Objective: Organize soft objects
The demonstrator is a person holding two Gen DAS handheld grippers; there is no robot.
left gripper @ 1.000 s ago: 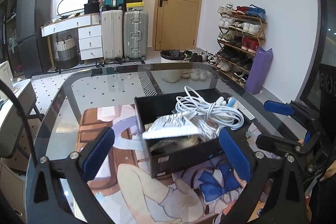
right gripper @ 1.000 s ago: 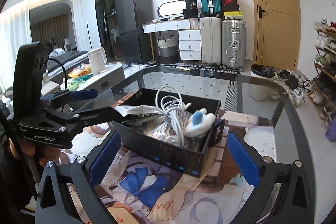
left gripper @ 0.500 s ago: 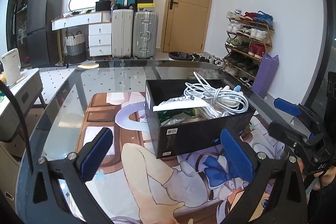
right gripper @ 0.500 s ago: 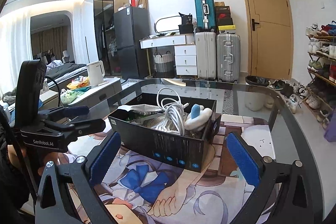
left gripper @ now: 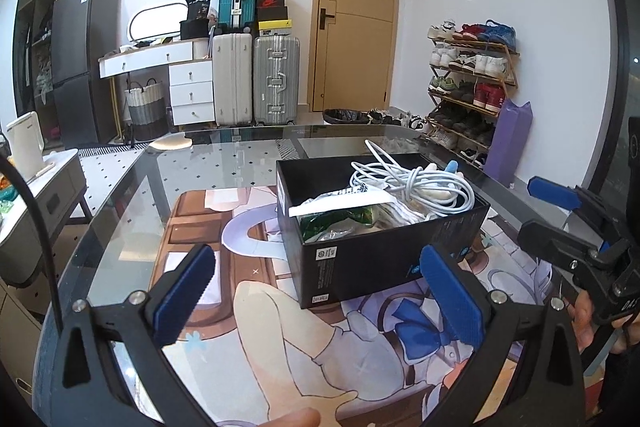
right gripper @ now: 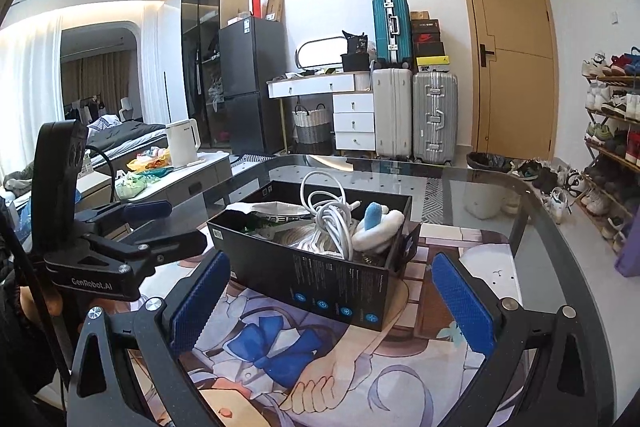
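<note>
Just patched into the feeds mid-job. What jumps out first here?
The black box in the middle of the glass table, stuffed with a white cable coil, a blue-and-white plush and crinkly packets. Under it lies a bright anime mat. Both claws, left and right, are open and empty, short of the box.

Both the left gripper (left gripper: 318,295) and the right gripper (right gripper: 330,297) are matte black plastic frames with triangular cut-outs, silver screws at the finger joints, and ribbed blue pads (right gripper: 198,301). White "GenRobot.AI" lettering marks the left gripper's side, and a thin black cable (left gripper: 38,227) arcs beside it.
</note>
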